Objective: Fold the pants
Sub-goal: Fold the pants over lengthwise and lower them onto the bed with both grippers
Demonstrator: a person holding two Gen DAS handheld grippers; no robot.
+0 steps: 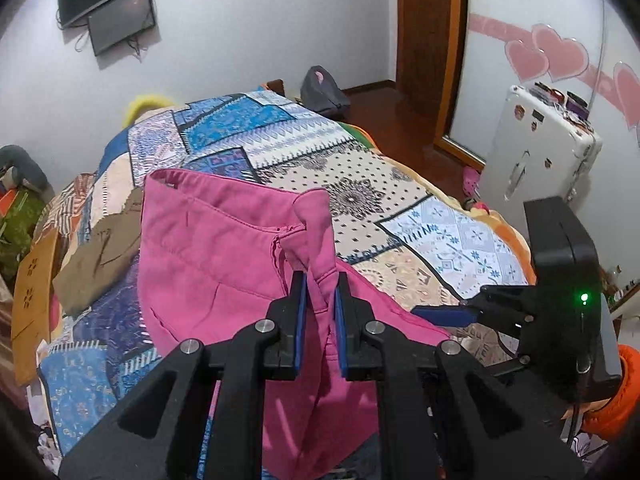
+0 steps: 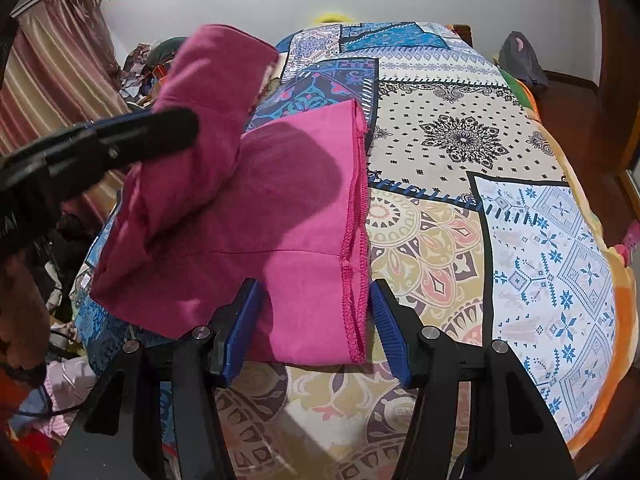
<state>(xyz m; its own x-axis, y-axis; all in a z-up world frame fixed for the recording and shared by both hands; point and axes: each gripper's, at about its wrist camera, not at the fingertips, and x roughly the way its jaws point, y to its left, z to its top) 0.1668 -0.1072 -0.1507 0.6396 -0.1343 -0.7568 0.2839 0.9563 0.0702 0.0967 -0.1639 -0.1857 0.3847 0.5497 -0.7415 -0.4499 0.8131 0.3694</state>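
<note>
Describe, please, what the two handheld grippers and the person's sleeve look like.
Both grippers, left and right, are black, with angular linkage arms, silver pivot bolts and ribbed blue pads. The right one's boxy black body carries a green light and a thin black cable. The sleeve is orange knit.

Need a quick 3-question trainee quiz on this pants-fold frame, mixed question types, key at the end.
1. True or false: the left gripper has its jaws closed on a fold of the pink pants.
2. Multiple choice: in the right wrist view, where is the stitched edge of the pants relative to the right gripper? A) between its open jaws B) clamped tight C) out of view
3. Fill in: the pants lie on a patchwork ____ covering the bed.

Key: 1 true; 2 A; 3 bedspread
</note>
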